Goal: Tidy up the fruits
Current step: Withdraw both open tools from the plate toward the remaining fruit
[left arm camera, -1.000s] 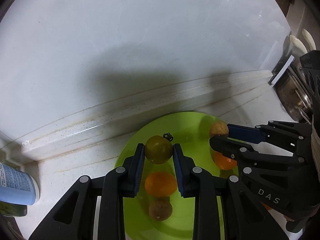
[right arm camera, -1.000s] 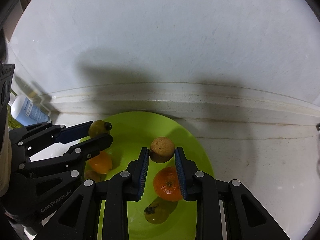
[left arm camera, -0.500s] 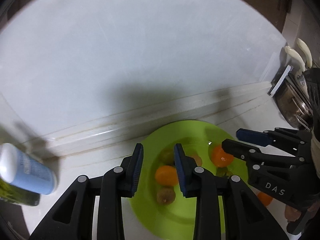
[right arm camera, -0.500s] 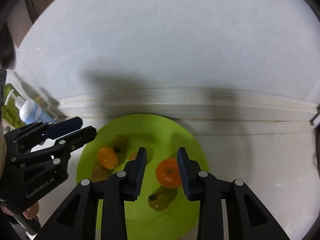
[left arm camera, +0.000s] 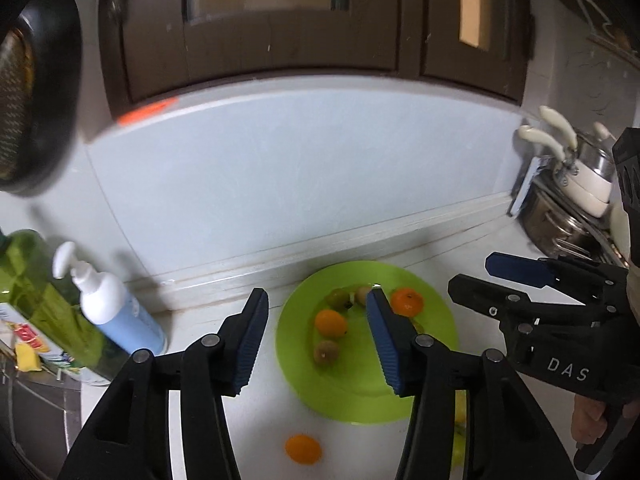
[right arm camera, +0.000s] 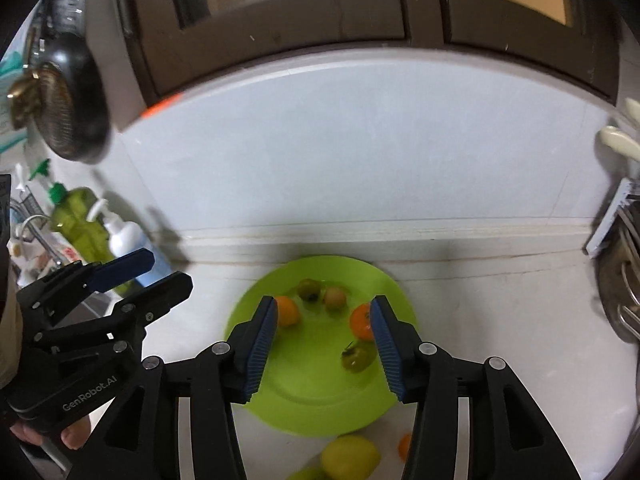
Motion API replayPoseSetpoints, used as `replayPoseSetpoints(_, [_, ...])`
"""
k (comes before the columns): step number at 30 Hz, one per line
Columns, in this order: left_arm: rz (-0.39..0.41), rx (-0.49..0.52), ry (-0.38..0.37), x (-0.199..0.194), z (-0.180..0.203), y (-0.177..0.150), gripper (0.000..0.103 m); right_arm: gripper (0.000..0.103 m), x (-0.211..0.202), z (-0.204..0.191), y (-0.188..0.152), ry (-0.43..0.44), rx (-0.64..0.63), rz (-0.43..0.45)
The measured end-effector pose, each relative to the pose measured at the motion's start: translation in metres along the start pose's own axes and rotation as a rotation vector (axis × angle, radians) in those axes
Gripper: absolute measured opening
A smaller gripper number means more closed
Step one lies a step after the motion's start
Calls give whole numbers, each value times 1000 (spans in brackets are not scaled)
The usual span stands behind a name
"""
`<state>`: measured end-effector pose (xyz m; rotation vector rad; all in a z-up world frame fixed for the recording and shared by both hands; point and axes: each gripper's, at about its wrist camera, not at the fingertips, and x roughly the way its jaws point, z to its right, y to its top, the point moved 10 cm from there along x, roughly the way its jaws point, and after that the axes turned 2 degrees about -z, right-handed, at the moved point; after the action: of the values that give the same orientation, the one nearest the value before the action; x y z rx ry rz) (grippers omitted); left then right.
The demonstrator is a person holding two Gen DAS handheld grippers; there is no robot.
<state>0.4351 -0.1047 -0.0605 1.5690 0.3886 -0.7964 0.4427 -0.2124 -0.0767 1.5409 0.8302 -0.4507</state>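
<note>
Both hand-held grippers hang above the white table, jaws opening and nothing between them: the left hand-held gripper and the right hand-held gripper. The green plate carries five small fruits clustered toward its 12 o'clock rim, among them an orange at 2 o'clock. A yellow lemon lies on the table at the plate's 6 o'clock, off the rim.

5 fruits on plate by wall, pump bottle left, 1 fruit on counter in front
</note>
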Motion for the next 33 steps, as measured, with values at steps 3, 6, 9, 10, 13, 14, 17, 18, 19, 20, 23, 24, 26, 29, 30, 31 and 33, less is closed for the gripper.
replayPoseSetpoints(3, [28, 1, -2, -22, 1, -3, 57, 51, -18, -9, -4, -3, -9, 25])
replayPoseSetpoints(6, [50, -4, -5, -39, 1, -7, 58, 58, -37, -15, -9, -10, -13, 57])
replayPoseSetpoints(9, [67, -11, 3, -53, 1, -12, 61, 59, -50, -21, -14, -16, -6, 78])
replayPoseSetpoints(10, [72, -9, 5, -57, 0, -15, 62, 60, -53, -22, -15, -22, -1, 82])
replayPoseSetpoints(13, [84, -8, 8, -69, -2, -20, 63, 61, -62, -23, -22, -44, 2, 93])
replayPoseSetpoints(14, [87, -11, 7, -72, -3, -22, 63, 61, -65, -23, -26, -49, 4, 98])
replayPoseSetpoints(17, [95, -4, 7, -78, -1, -26, 64, 61, -74, -23, -35, -71, 8, 107])
replayPoseSetpoints(18, [96, 0, 7, -80, -1, -28, 64, 61, -76, -24, -37, -74, 10, 109])
replayPoseSetpoints(19, [96, 5, 8, -81, -1, -31, 64, 61, -77, -25, -41, -78, 13, 109])
replayPoseSetpoints(20, [96, 6, 5, -82, -2, -33, 64, 61, -79, -26, -45, -80, 19, 108])
replayPoseSetpoints(23, [114, 14, -5, -88, -5, -42, 65, 61, -83, -28, -57, -98, 46, 110])
replayPoseSetpoints(24, [121, 18, -6, -89, -6, -45, 66, 61, -86, -28, -61, -114, 54, 118])
replayPoseSetpoints(26, [127, 39, -4, -90, -9, -53, 66, 61, -90, -31, -68, -143, 64, 143])
replayPoseSetpoints(29, [108, 76, -10, -87, -10, -68, 66, 61, -92, -35, -82, -168, 90, 155])
replayPoseSetpoints(30, [100, 84, -16, -85, -10, -74, 66, 61, -92, -35, -85, -175, 99, 158])
replayPoseSetpoints(31, [93, 89, -20, -84, -10, -77, 66, 61, -92, -35, -90, -183, 110, 159])
replayPoseSetpoints(33, [83, 99, -34, -81, -10, -86, 66, 61, -89, -35, -102, -196, 147, 156])
